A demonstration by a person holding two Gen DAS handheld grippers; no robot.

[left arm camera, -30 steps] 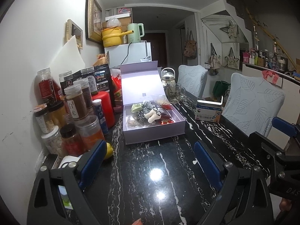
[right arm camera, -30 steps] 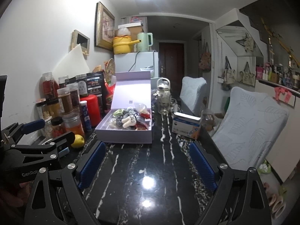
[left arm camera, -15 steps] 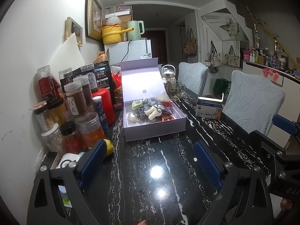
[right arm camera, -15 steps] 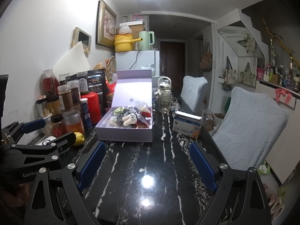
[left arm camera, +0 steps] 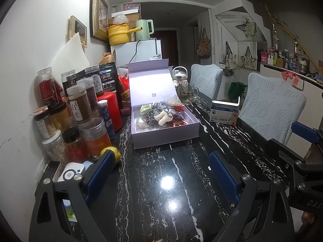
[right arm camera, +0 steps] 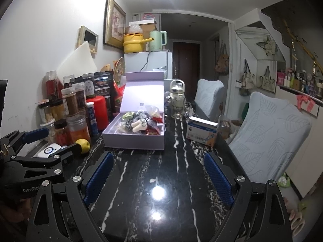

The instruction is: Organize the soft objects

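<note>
A lilac gift box [left arm camera: 165,133] [right arm camera: 133,141] stands on the black marble table with its lid raised. Inside lie several soft things: a cream plush toy with glasses [left arm camera: 164,117] [right arm camera: 139,124], a black-and-white checked cloth [left arm camera: 150,117], a green bundle [left arm camera: 146,108] and small packets. My left gripper [left arm camera: 159,167] hovers open over the table, short of the box, with nothing between its blue pads. My right gripper [right arm camera: 157,171] is open too, likewise empty and short of the box. Each gripper shows at the edge of the other's view.
Jars and bottles [left arm camera: 80,109] crowd the wall on the left, with a red canister [left arm camera: 112,111], a lemon [left arm camera: 112,152] and a white gadget [left arm camera: 71,171]. A glass mug [left arm camera: 186,93], a kettle and a blue-white carton [left arm camera: 224,114] stand right of the box. Two covered chairs [left arm camera: 272,109] line the right side.
</note>
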